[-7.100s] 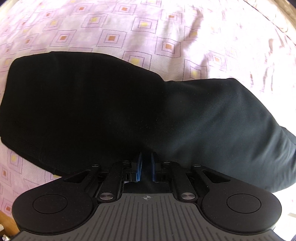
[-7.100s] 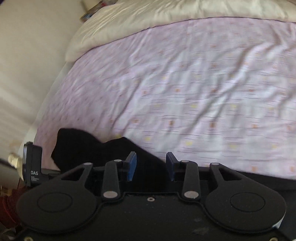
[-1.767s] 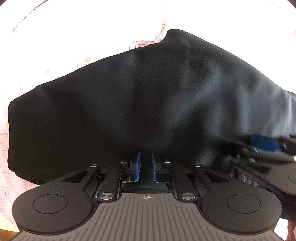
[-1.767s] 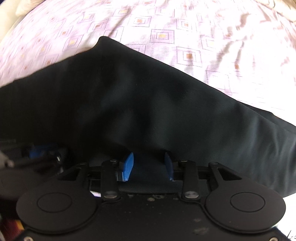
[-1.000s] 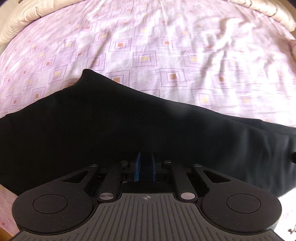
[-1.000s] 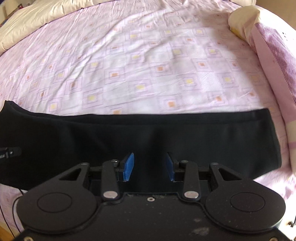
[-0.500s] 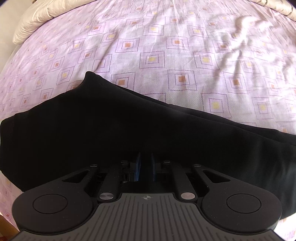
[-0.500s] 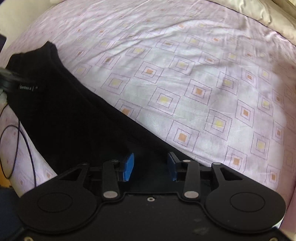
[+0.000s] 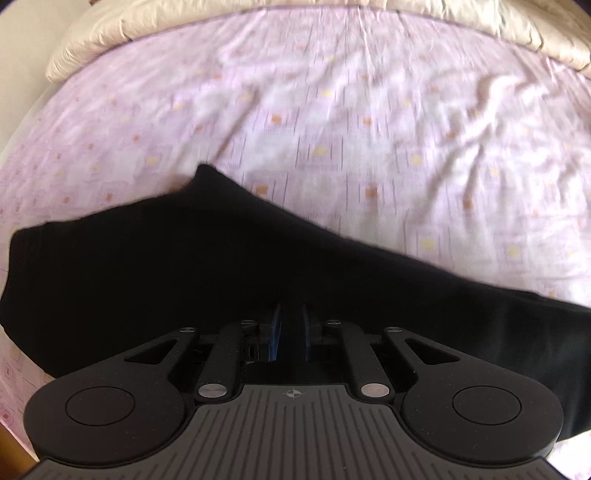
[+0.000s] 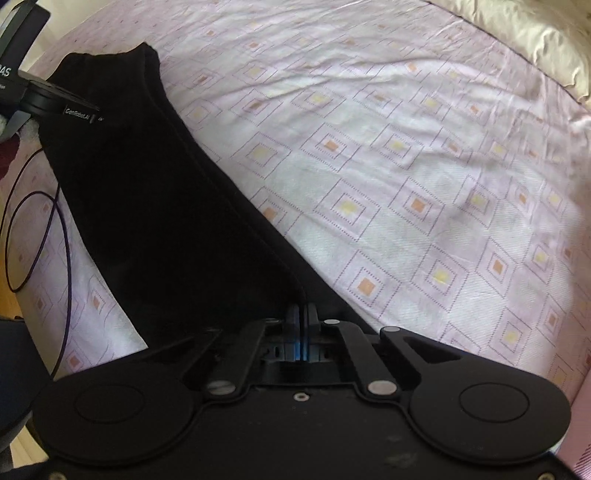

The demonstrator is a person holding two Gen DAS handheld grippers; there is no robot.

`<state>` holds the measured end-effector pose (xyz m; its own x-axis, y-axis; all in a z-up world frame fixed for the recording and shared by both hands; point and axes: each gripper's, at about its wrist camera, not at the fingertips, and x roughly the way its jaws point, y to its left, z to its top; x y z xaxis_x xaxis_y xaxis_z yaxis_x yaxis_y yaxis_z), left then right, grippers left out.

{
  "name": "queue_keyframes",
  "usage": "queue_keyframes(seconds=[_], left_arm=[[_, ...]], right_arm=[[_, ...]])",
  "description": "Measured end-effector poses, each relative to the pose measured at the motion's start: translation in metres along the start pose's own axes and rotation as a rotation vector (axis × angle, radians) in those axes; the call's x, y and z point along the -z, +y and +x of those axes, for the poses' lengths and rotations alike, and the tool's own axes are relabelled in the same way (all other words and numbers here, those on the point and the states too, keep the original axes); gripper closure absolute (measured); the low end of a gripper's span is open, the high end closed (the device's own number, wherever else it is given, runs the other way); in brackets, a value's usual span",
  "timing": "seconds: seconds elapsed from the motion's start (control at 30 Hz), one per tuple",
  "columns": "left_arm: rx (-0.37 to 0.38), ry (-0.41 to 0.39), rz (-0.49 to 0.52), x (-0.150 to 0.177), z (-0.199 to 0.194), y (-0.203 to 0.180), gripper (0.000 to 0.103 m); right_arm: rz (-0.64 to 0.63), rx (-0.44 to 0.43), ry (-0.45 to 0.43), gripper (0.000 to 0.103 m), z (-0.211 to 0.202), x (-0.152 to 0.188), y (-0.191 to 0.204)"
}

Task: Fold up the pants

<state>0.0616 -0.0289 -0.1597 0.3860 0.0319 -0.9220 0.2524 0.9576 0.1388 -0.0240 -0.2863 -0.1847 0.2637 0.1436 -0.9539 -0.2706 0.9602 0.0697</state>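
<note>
- Pants (image 9: 229, 266): black, matte, soft cloth, lying as a long band on the bed sheet (image 9: 369, 129); in the left wrist view the band runs from the left edge down to the lower right, and in the right wrist view (image 10: 155, 206) from the upper left down to the bottom centre.
- Writing: the other tool at the upper left of the right wrist view (image 10: 40, 96) carries small white lettering that looks like "GenRobot.AI", and a partly cut-off "DAS" on a black box at the frame edge.
- The left gripper (image 9: 291, 334) is clamped on a fold of the pants, blue pads close together with dark cloth between them.
- The right gripper (image 10: 302, 334) has its pads pressed almost together on the pants' edge; half a second earlier they stood apart over the cloth.
- The sheet is pale pink, wrinkled, printed with dotted squares with yellow and orange centres; a cream quilt (image 9: 110, 33) lies along the top edge.
- A thin dark cable (image 10: 55, 229) loops at the left of the right wrist view.
</note>
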Motion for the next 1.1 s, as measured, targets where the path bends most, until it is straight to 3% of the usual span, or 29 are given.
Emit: queue_keyframes(seconds=[0.4,0.63,0.7,0.83,1.0,1.1], left_arm=[[0.125,0.012,0.119,0.01,-0.015,-0.064,0.092],[0.293,0.047,0.198,0.016,-0.015,-0.12,0.092],[0.301,0.072,0.245,0.022,-0.009,-0.137,0.092],[0.242,0.085,0.295,0.031,0.0,-0.151,0.091],[0.245,0.107,0.284,0.028,0.003,-0.15,0.091],[0.259,0.124,0.254,0.025,0.005,-0.145,0.092]], right_arm=[[0.027,0.085,-0.008,0.101,0.029,0.0,0.004],[0.114,0.061,-0.03,0.101,0.024,0.007,-0.005],[0.119,0.065,-0.041,0.101,0.021,0.009,-0.005],[0.148,0.07,-0.058,0.102,0.015,0.014,-0.018],[0.224,0.195,-0.115,0.096,-0.014,0.026,-0.037],[0.239,0.118,-0.134,0.096,-0.032,0.037,-0.038]])
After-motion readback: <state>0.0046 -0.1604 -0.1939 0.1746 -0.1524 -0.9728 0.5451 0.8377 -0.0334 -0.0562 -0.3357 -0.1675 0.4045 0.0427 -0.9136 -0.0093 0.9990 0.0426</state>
